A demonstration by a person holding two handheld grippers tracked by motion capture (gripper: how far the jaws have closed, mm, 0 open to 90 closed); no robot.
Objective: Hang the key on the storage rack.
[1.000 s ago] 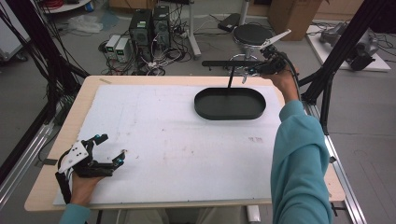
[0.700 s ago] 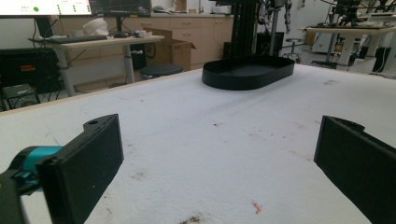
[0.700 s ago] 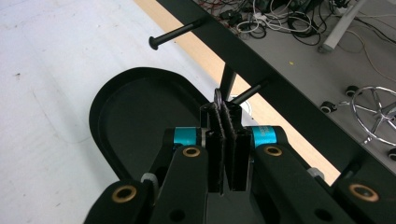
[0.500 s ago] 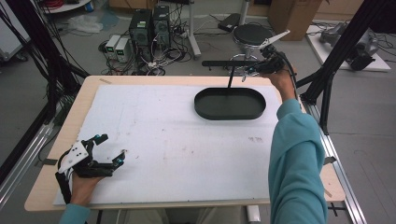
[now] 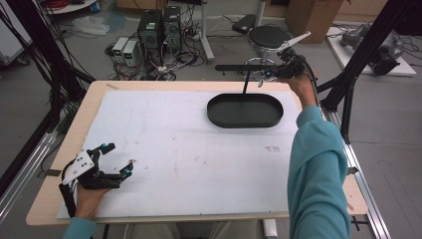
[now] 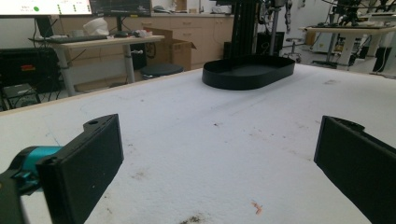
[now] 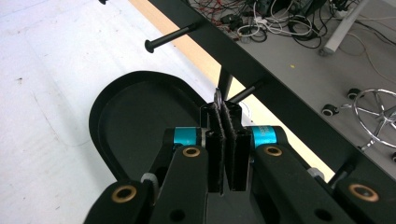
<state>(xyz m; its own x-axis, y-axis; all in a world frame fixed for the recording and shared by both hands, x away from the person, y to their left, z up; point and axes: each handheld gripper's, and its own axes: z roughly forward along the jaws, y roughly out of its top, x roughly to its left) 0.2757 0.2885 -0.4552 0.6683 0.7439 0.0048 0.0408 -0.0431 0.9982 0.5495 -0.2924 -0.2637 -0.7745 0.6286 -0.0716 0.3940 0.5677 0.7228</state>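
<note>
Right gripper view: right tool pinches a thin silvery ring above the oval black tray.

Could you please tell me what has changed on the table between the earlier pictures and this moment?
Nothing has visibly changed. The right gripper stays shut on a small thin shiny item up by the black stand's crossbar, above the black oval tray. The left gripper still rests open on the white table cover at the near left corner.
</note>
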